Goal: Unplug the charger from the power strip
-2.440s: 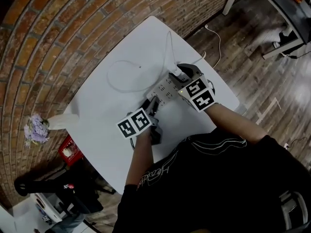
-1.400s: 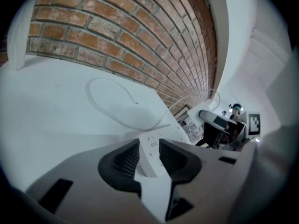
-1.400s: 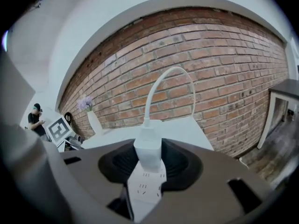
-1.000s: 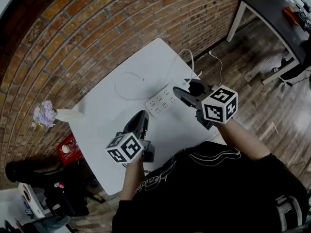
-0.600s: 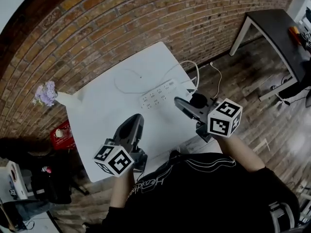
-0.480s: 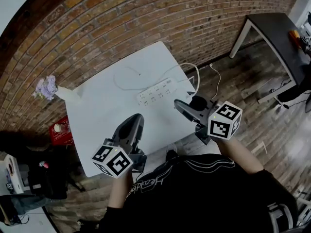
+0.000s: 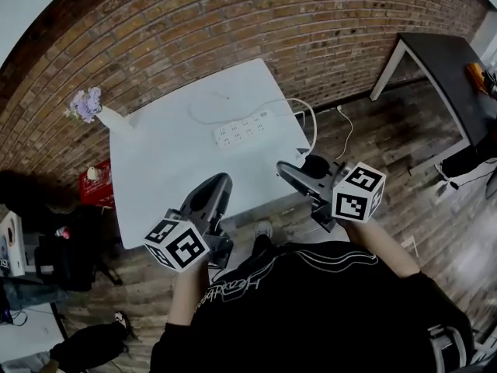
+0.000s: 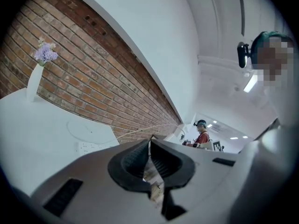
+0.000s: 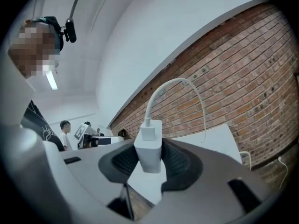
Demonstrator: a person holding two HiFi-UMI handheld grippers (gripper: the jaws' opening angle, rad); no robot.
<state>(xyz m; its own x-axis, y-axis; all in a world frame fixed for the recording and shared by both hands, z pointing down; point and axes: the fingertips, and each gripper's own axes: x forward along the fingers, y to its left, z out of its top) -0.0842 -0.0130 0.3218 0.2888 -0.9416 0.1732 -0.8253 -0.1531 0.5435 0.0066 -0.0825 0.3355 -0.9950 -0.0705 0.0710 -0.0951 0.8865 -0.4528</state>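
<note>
White charger (image 9: 149,143) is off the power strip (image 7: 243,128) on the worktop (image 7: 155,173), squeezed in the right gripper (image 9: 148,155) while the left gripper (image 8: 149,149) is closed on nothing, but its cable (image 9: 175,82) could pull tight and tug it loose.

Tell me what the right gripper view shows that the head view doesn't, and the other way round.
Only the right gripper view: the white charger clamped between the jaws of the right hand-held gripper, its cable arching up from it, and people standing far behind.

Only the head view: the power strip lying on the table, the vase of purple flowers at the table's corner, and the left hand-held gripper.

Both: the right hand-held gripper itself, the white table and the brick wall.
</note>
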